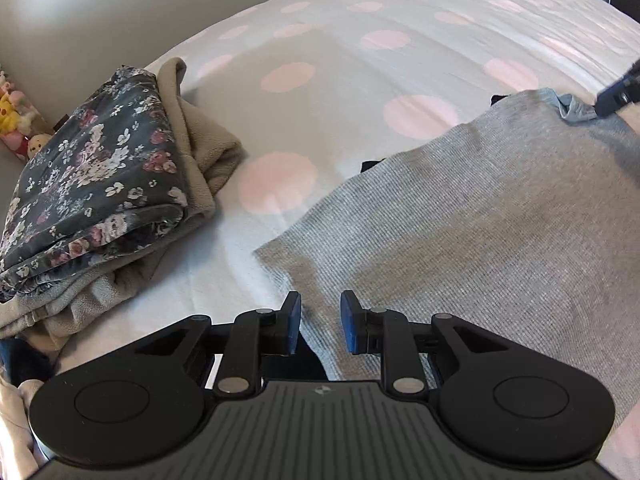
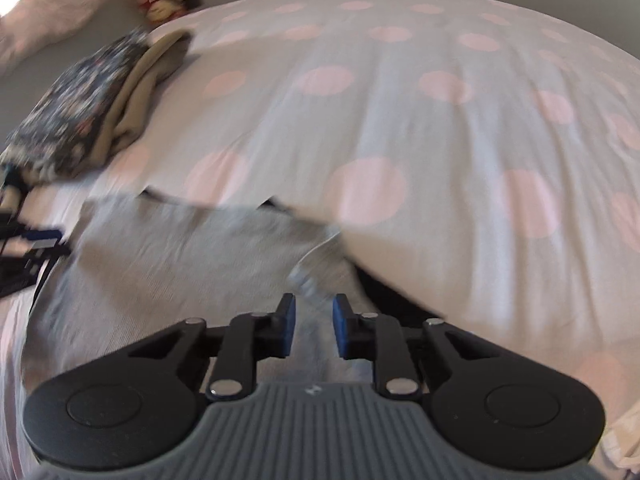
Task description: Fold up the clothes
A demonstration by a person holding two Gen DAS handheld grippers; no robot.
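Two claws are gaping – left gripper (image 1: 320,322) and right gripper (image 2: 314,326) hovering over grey top (image 1: 480,232) lying on spotted bed (image 1: 320,120) – thin knit risks bunching if pinched off-edge.

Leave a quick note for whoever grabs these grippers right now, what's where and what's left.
Left gripper: open, over the near edge of the grey garment, gripping nothing.
Right gripper: open, at the garment's far corner, a bit of fabric between its fingers.
Done: floral piece folded on the beige one, stacked aside on the spotted bedsheet.
Left: fold the grey garment and stack it.
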